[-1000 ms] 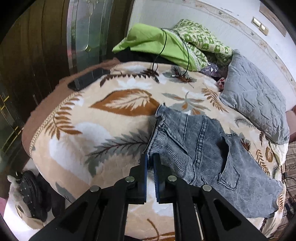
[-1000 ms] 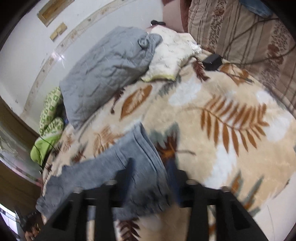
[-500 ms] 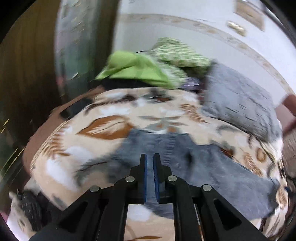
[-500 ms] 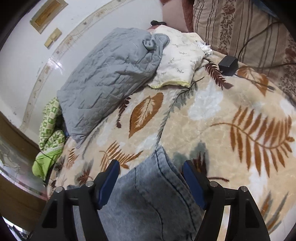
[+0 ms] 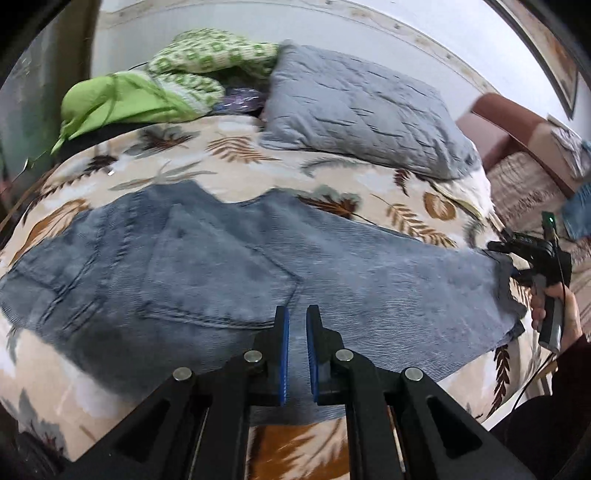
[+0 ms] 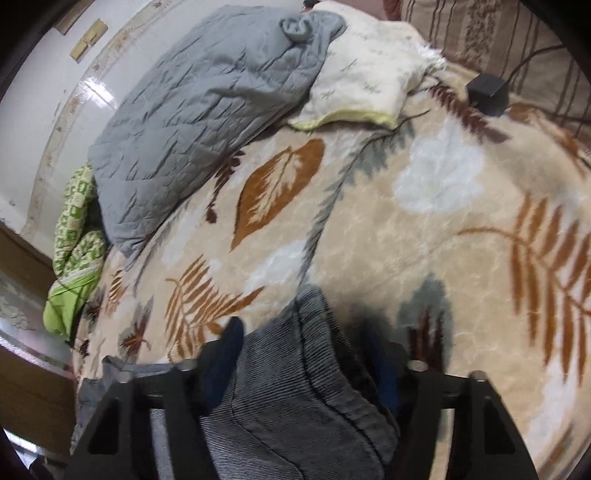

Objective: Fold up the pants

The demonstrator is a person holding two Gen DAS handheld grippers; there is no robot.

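Grey-blue denim pants [image 5: 229, 273] lie spread across the leaf-patterned blanket [image 5: 236, 155], waist end at left, leg end at right. My left gripper [image 5: 295, 321] hangs over the pants near a back pocket, its blue pads almost together with nothing between them. My right gripper [image 6: 303, 332] is open, its fingers on either side of the bunched leg hem [image 6: 314, 369]. In the left wrist view the right gripper [image 5: 517, 258] sits at the pants' right end, held by a hand.
A grey quilted pillow [image 5: 354, 110] and green bedding [image 5: 159, 85] lie at the far side of the bed. A cream pillow [image 6: 369, 81] and a black adapter [image 6: 487, 92] with a cable lie further right. A striped cushion [image 6: 498, 33] stands beyond.
My left gripper has swung right from the waist corner to over the middle of the pants, still shut and empty. My right gripper has stayed open around the leg hem.
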